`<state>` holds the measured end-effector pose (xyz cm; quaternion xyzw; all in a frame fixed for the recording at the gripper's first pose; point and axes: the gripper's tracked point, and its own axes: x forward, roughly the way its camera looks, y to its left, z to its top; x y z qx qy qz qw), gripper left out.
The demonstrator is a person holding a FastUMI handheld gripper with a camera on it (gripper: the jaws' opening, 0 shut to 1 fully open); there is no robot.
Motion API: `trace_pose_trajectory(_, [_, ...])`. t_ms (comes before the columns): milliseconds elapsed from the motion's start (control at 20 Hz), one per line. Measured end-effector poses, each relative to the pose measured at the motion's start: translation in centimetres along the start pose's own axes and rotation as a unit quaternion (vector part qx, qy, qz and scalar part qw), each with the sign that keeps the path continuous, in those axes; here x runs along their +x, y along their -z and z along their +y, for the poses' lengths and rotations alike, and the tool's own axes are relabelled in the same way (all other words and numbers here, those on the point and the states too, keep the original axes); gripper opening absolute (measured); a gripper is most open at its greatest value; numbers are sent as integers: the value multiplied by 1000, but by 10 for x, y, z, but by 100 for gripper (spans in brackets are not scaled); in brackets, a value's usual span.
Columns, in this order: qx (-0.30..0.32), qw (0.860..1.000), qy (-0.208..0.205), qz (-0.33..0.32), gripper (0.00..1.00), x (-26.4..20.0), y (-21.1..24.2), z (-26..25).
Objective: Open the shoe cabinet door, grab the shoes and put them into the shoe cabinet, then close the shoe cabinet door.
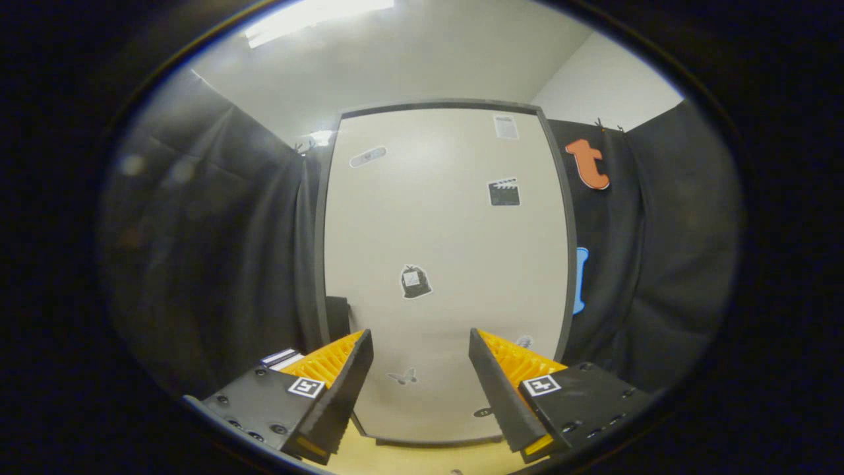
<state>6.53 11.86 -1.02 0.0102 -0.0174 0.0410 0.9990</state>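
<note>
Facing the shoe cabinet door (pixel 442 264) head-on, with the hand-held gripper (pixel 421 369) spread wide and gripping nothing, fingers (pixel 343 382) parted to either side of the panel's lower stretch. Looking at a pale, flat door framed by a dark edge (pixel 319 264), standing just beyond the fingertips and sitting flush, apparently closed. Noting small stickers scattered over the panel, among them a bag-shaped sticker (pixel 415 282) ahead of and above the fingers, a clapperboard sticker (pixel 504 192) further up, and a butterfly sticker (pixel 403 377) low between the fingers. Seeing a small dark mark (pixel 482 412) near the door's bottom, close to the right finger; possibly a pull or catch, but too small to tell. Seeing no shoes from here. Judging this as the very first step: approaching to open the door, with nothing yet put away. Needing next to find a purchase on the panel, most likely an edge or a press-to-release spot, since no clear handle is showing, then swinging it clear. Resting on a light wooden floor (pixel 422 455) beneath the cabinet's base, just below the fingers.
</note>
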Motion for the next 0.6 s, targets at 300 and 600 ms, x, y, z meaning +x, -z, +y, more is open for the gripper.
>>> trace_pose_trajectory(300, [1, 1000, -4, -1, 93, -26, -7, -2])
trace_pose_trajectory(600, [7, 1000, 1, -11, 93, -39, -16, -3])
